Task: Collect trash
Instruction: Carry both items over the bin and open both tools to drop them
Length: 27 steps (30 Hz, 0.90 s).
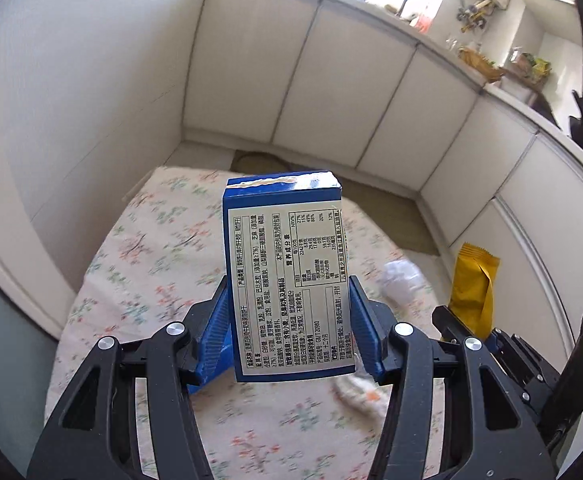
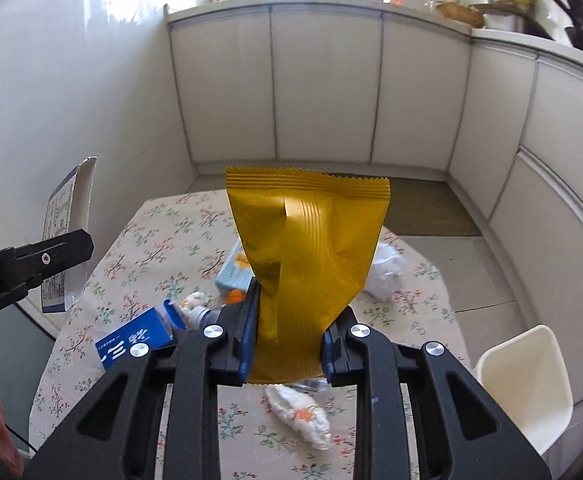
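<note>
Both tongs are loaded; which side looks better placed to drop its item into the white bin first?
Right, probably. The white bin sits at the table's right edge, just beside the right tongs holding the yellow wrapper. The left tongs, clamped on the blue box, are on the far side and would have to cross over.

Below me the floral-clothed table [image 2: 139, 264] carries a blue carton [image 2: 135, 342] at nine o'clock, a crumpled floral tissue [image 2: 301, 414] at six, and white crumpled plastic [image 2: 385, 274] at two.
</note>
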### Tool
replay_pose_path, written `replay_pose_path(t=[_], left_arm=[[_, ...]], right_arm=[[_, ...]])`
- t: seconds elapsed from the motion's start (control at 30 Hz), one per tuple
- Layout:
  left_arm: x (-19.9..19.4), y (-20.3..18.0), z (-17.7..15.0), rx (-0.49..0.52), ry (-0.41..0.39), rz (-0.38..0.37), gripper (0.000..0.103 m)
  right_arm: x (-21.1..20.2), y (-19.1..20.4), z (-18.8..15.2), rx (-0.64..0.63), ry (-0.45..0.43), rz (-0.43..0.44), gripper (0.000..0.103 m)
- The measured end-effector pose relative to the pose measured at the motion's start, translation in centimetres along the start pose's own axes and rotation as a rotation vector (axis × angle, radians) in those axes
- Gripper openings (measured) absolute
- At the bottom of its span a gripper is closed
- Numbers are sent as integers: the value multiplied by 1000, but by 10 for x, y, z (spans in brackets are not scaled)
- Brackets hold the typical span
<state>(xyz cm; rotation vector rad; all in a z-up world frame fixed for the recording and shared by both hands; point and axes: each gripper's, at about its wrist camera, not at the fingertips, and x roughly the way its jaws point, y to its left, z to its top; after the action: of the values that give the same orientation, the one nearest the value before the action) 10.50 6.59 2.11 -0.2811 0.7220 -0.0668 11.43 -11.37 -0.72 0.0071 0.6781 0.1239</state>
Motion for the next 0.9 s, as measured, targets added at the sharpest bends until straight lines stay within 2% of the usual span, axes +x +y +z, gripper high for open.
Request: replay_pose_path(t=[0.1, 0.23, 0.67, 0.9], left_arm=[[-7, -28, -1, 49, -59, -18, 53], [-7, -54, -7, 87, -78, -38, 53], [14, -132, -30, 172, -63, -112, 53], [26, -168, -42, 224, -50, -148, 53]], right_arm=[[-9, -25, 1, 46, -25, -50, 25], [-20, -52, 0, 83, -37, -104, 25], [-52, -150, -18, 171, -58, -284, 25], [-50, -207, -35, 224, -7, -400, 25]])
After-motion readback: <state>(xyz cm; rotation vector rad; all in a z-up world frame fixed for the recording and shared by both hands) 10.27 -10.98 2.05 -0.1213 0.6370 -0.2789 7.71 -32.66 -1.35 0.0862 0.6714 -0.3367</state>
